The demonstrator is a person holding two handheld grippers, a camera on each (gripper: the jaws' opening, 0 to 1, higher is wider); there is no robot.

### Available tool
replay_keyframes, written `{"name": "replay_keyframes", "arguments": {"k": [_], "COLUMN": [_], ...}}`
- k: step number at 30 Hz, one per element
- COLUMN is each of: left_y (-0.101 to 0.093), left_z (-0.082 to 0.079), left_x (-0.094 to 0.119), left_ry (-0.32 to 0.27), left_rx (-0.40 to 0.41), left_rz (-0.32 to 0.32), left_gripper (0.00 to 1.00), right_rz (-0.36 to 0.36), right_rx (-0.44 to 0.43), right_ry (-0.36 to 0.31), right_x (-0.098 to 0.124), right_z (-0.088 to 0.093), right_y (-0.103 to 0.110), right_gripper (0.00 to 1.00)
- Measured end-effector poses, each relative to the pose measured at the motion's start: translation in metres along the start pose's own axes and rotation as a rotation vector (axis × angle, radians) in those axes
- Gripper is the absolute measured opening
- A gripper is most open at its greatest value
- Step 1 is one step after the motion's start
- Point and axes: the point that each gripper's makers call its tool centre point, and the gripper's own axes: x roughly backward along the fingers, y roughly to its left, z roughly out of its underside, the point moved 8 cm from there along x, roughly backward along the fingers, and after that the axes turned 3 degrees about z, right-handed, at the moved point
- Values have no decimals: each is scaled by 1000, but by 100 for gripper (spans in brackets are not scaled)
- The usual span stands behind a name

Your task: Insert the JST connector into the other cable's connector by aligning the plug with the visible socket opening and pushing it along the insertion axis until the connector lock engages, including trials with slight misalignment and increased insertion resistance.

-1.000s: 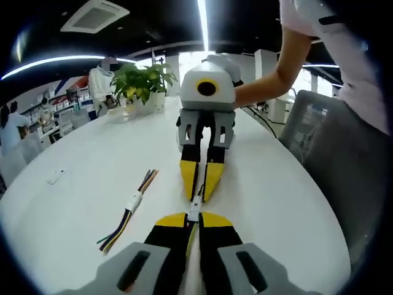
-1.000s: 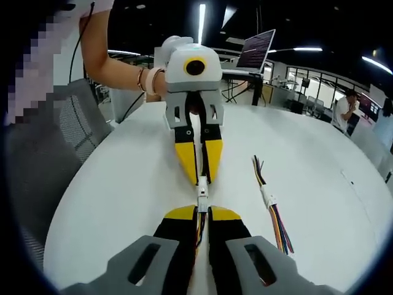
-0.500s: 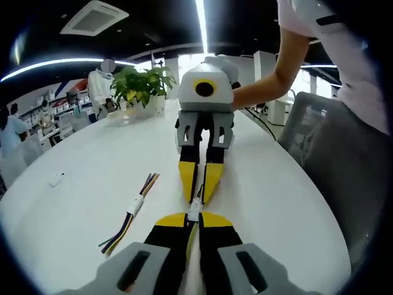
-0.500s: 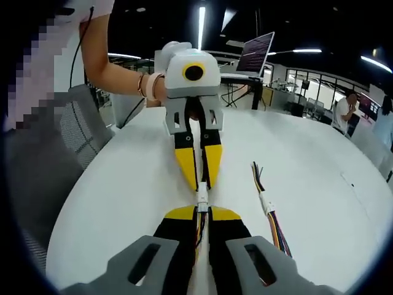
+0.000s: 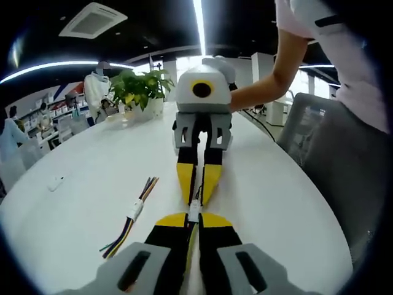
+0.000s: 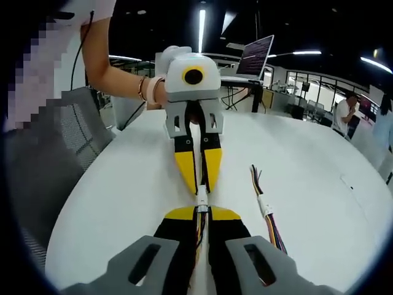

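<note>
Our left tongs (image 5: 194, 216) and right tongs (image 6: 202, 211) are each squeezed tight on one white plug, tip to tip. We should keep both plugs (image 5: 194, 209) in one straight line and push gently until they click.

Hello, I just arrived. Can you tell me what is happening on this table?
A person holds two grippers tip to tip over a white table. The left gripper and the right gripper are each shut on a wired cable end, and the white JST connectors meet between the tips. Whether the lock has engaged cannot be seen. A spare, already joined cable lies on the table beside them.
</note>
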Motion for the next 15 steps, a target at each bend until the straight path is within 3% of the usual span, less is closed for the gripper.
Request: {"name": "replay_keyframes", "arguments": {"k": [15], "left_y": [7], "left_z": [0], "left_x": [-2], "left_ry": [-20], "left_rx": [8], "left_rz": [-3], "left_gripper": [0], "right_rz": [15], "right_rx": [-3], "right_ry": [-15], "right_x": [3], "right_z": [3], "right_y": [-6], "right_gripper": [2]}}
